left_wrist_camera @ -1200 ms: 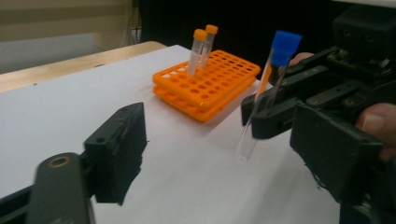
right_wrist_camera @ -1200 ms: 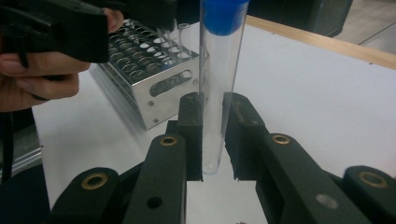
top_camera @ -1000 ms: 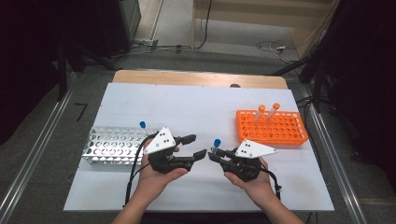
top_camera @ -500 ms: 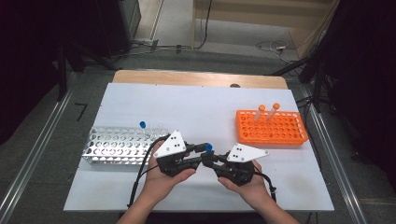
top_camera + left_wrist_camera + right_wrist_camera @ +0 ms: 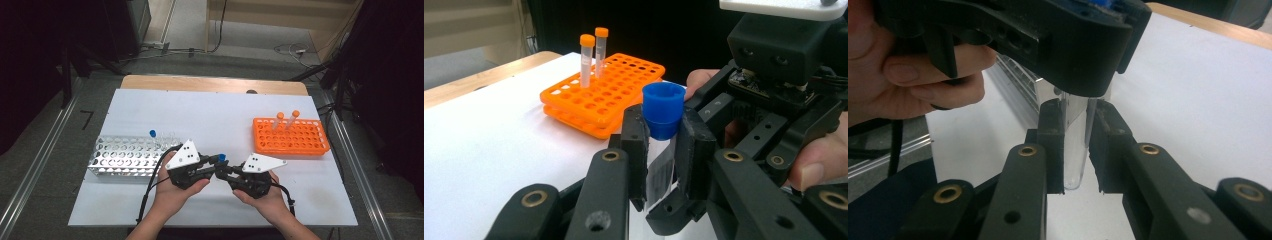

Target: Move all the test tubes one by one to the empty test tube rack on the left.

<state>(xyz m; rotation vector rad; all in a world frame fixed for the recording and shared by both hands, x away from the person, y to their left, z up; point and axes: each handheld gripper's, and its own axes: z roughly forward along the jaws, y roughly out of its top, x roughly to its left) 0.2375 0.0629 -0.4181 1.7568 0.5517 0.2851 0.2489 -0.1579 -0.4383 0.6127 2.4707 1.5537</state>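
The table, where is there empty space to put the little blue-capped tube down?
The widest bare patch of the table is the white stretch between the silver rack and the orange rack. It gets crowded nearer the person, where the left gripper and right gripper meet around the blue-capped tube.

Open white table [image 5: 210, 115] betw silver rack [image 5: 125, 156] & orange rack [image 5: 290, 137], behind both claws

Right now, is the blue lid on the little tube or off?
On. The blue cap sits atop the clear tube, between the left gripper pads.
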